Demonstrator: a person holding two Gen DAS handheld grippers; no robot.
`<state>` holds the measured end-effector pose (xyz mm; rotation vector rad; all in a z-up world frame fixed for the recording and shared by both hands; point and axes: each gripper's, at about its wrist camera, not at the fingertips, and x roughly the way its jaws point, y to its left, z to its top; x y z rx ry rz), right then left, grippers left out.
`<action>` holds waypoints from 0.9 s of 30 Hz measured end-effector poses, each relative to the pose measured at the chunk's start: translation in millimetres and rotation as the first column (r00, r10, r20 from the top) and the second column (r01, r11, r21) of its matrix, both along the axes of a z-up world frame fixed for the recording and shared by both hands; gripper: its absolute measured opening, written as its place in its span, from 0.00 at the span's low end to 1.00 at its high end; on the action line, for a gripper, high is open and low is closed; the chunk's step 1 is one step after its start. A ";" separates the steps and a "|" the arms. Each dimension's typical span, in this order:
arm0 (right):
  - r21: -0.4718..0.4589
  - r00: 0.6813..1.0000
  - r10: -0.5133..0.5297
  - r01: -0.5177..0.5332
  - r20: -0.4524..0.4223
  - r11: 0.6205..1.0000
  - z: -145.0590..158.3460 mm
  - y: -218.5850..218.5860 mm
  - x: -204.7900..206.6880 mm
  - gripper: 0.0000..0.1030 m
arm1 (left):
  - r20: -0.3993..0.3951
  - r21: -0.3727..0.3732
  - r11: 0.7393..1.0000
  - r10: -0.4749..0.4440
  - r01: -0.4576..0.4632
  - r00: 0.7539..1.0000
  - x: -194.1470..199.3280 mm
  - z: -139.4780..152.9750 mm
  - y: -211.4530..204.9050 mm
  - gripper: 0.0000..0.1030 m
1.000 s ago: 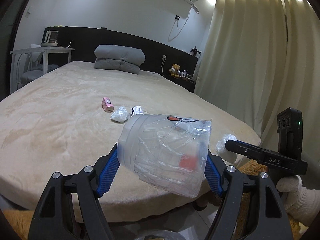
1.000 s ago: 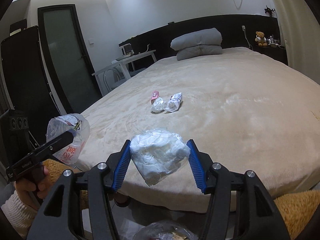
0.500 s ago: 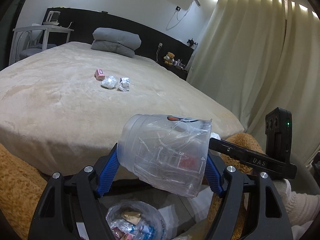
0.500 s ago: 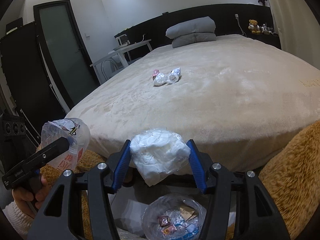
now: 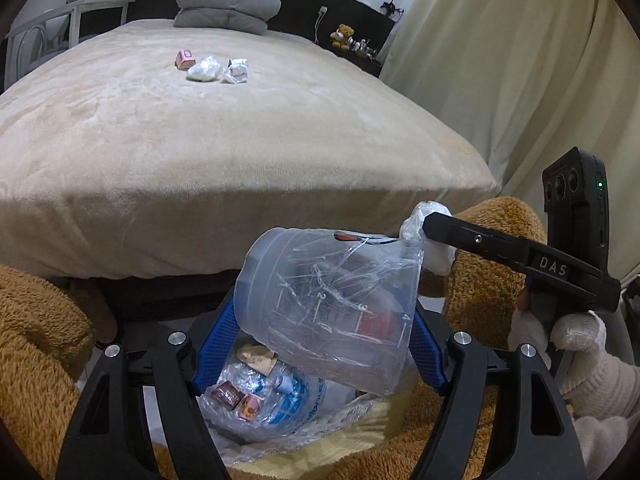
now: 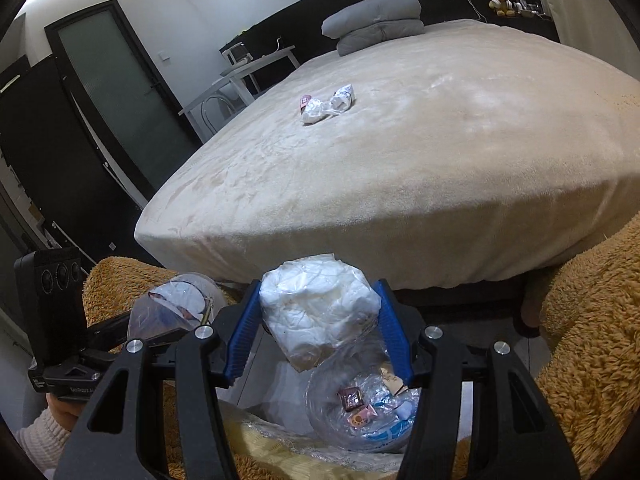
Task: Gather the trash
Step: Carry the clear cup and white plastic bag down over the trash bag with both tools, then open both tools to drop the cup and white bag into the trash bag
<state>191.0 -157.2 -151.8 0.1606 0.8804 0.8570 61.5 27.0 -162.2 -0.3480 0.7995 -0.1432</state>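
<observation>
My left gripper is shut on a clear crushed plastic cup, held above a clear trash bag on the floor with wrappers inside. My right gripper is shut on a white crumpled plastic bag, held above the same trash bag. The right gripper shows at the right of the left wrist view, and the cup shows at the left of the right wrist view. On the bed lie a pink packet, a white crumpled wad and a white wrapper.
A beige bed fills the view ahead, with grey pillows at its head. Brown fuzzy fabric flanks the trash bag on both sides. Curtains hang at the right; a dark door stands left.
Both grippers have dropped from bed height to below the mattress edge, still holding their items. The trash bag on the floor has come into view beneath them.
</observation>
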 end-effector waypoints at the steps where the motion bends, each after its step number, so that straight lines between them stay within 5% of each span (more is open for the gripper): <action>1: -0.008 1.000 -0.005 0.005 -0.014 1.000 -2.3 0.2 2.2 0.54 | -0.024 -0.010 1.000 0.002 -0.002 1.000 2.5 -4.5 1.4 0.72; 8: -0.092 0.985 -0.004 -0.012 -0.170 0.996 -35.2 7.6 23.1 0.54 | -0.173 -0.073 0.997 0.021 -0.034 0.985 20.9 -34.7 14.2 0.72; 14: -0.189 0.946 -0.014 -0.050 -0.324 0.981 -69.5 21.6 40.9 0.54 | -0.342 -0.091 0.995 0.013 -0.047 0.940 45.2 -69.3 19.7 0.72; 22: -0.247 0.835 -0.023 -0.137 -0.549 0.959 -129.1 52.8 58.4 0.54 | -0.493 -0.061 0.998 -0.009 -0.025 0.870 66.1 -105.7 12.4 0.72; 27: -0.306 0.791 -0.086 -0.133 -0.606 0.943 -154.6 59.5 63.1 0.54 | -0.583 -0.116 0.992 -0.033 -0.043 0.812 74.6 -131.5 18.1 0.72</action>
